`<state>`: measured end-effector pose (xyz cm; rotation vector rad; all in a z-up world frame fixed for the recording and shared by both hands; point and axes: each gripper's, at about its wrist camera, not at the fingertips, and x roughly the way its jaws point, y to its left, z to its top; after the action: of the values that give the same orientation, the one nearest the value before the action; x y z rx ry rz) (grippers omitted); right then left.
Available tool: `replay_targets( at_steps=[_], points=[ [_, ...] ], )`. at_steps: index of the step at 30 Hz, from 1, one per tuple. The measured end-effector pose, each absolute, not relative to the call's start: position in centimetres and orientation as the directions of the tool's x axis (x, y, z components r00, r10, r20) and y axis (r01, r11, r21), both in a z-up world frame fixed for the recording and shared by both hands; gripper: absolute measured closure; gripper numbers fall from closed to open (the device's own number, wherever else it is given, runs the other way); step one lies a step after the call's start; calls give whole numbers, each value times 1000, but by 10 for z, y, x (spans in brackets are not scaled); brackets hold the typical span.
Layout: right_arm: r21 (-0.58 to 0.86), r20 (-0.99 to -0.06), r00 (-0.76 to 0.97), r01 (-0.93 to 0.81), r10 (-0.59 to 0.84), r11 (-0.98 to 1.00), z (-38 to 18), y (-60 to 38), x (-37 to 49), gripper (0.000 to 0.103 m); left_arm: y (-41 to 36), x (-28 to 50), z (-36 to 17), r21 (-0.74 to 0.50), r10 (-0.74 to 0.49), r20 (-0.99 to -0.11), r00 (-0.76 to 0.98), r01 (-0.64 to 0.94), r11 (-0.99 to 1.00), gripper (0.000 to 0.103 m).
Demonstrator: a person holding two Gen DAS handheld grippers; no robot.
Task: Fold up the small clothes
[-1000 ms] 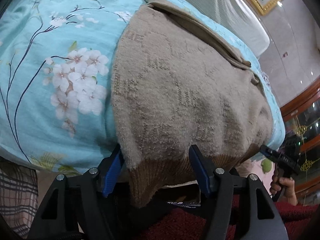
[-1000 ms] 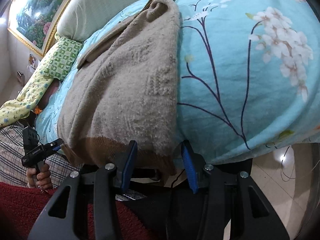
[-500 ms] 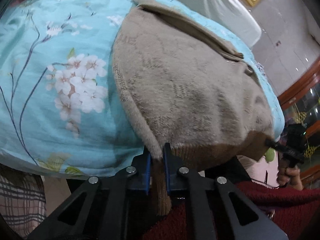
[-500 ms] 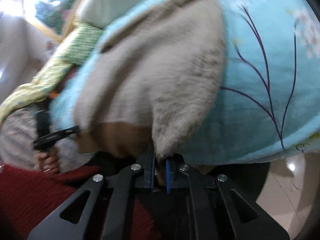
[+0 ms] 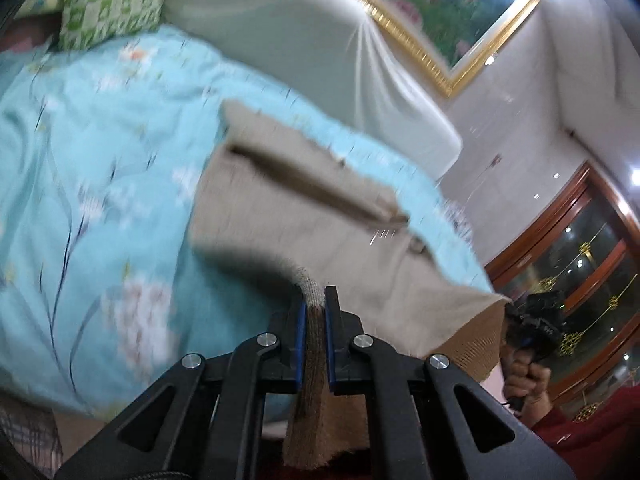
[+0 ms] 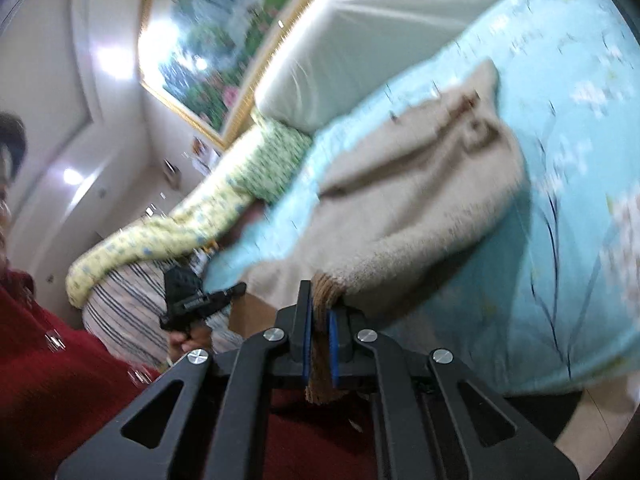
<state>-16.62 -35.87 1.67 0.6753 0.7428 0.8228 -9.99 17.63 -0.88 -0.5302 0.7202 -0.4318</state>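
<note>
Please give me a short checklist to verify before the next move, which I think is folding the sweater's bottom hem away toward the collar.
1. Left gripper shut on the sweater's hem: ok.
2. Right gripper shut on the hem: ok.
3. Hem raised off the blue floral bedcover: ok.
4. Collar end of the sweater lying flat: cannot tell, blurred.
5. Bedcover free of the fingers: ok.

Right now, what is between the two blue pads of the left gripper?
The brown ribbed hem of the beige sweater sits pinched in the left gripper, clear in the left wrist view.
</note>
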Motion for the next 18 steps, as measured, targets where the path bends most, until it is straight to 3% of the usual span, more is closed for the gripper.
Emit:
replay_targets(
  at_steps=[4,18],
  points=[
    [753,-263,488,-436,832,493,39,-356,-142,95,174,-67,5,-586,-536,-471,701,206,784,97],
    [741,-244,552,-424,797,521,50,-351,-40,95,174,28,14,-600,-521,-419,743,205,774,98]
  ],
)
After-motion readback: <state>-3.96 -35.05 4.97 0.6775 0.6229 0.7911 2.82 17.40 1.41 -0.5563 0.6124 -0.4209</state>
